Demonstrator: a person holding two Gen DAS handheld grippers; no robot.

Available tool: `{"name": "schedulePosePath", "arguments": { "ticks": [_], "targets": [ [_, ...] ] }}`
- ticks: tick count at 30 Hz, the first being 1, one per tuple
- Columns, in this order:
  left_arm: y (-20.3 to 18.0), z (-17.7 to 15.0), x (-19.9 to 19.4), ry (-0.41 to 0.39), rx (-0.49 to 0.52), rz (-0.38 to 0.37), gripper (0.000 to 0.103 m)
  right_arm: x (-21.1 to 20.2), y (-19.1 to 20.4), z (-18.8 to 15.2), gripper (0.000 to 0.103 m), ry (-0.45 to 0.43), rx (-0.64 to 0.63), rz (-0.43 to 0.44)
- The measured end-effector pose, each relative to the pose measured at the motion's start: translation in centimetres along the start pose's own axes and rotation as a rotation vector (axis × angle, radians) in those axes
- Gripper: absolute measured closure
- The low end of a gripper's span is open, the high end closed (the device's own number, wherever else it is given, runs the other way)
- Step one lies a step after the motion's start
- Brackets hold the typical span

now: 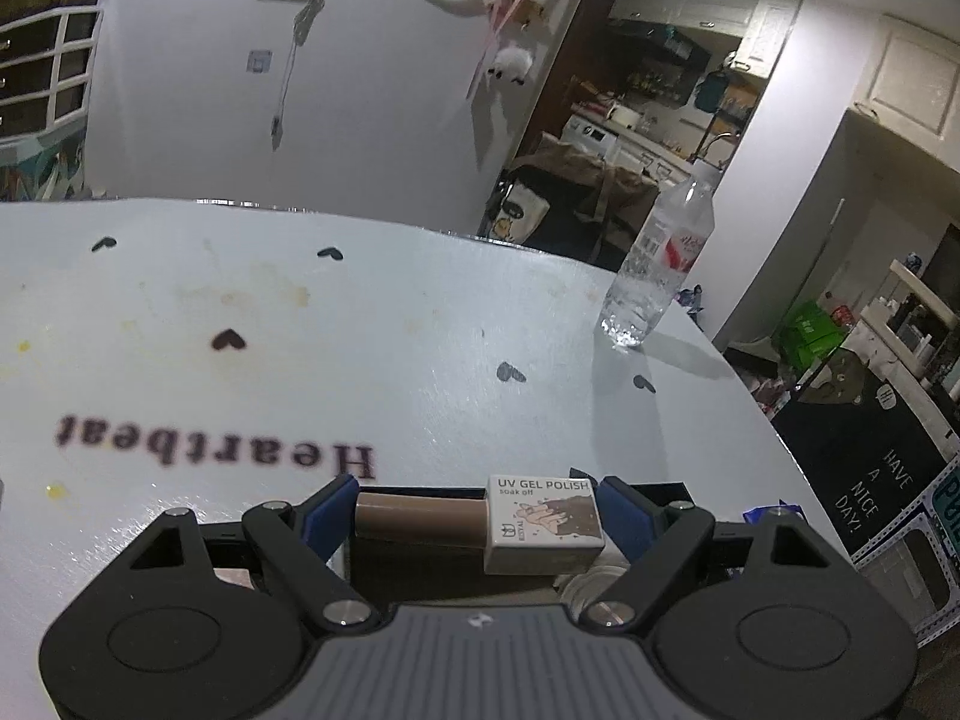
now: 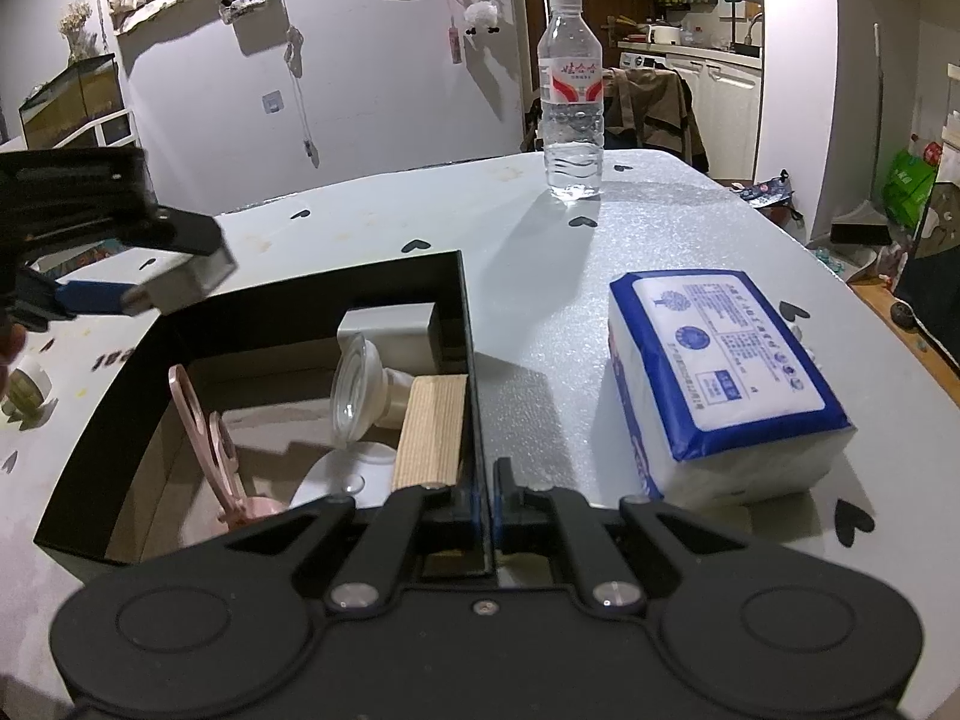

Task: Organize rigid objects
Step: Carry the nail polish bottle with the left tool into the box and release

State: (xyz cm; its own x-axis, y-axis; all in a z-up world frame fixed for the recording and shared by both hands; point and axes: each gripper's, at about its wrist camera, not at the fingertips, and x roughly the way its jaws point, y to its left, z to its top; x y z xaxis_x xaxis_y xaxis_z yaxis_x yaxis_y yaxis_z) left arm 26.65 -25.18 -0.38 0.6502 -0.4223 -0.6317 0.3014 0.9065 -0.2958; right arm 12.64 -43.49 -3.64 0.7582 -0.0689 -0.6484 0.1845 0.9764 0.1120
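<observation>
My left gripper [image 1: 480, 516] is shut on a UV gel polish bottle [image 1: 543, 525], brown cap to the left, white labelled body to the right, held sideways above the table. In the right wrist view the left gripper [image 2: 129, 291] with the bottle [image 2: 192, 282] hovers over the far left corner of a black open box [image 2: 465, 324]. My right gripper [image 2: 485, 498] is shut on the box's near right wall. Inside the box lie pink scissors [image 2: 207, 438], a clear-capped white container [image 2: 366, 396], a wooden block [image 2: 432, 429] and a grey box [image 2: 390, 330].
A water bottle [image 2: 570, 102] stands at the table's far side; it also shows in the left wrist view [image 1: 657, 267]. A blue-and-white tissue pack [image 2: 720, 378] lies right of the box. A small roll [image 2: 27, 384] sits at the far left. The table edge curves away on the right.
</observation>
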Motion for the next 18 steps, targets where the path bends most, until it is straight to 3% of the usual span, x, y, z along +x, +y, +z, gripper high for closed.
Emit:
{"name": "schedulePosePath", "arguments": {
  "ticks": [14, 18],
  "targets": [
    [-0.4, -0.1, 2.3, 0.082, -0.015, 0.038, 0.017, 0.0, 0.0, 0.0, 0.098, -0.006, 0.004, 0.006],
    [-0.3, -0.2, 2.4, 0.093, -0.02, 0.018, 0.009, 0.0, 0.0, 0.0, 0.098, -0.005, 0.003, 0.006]
  ]
}}
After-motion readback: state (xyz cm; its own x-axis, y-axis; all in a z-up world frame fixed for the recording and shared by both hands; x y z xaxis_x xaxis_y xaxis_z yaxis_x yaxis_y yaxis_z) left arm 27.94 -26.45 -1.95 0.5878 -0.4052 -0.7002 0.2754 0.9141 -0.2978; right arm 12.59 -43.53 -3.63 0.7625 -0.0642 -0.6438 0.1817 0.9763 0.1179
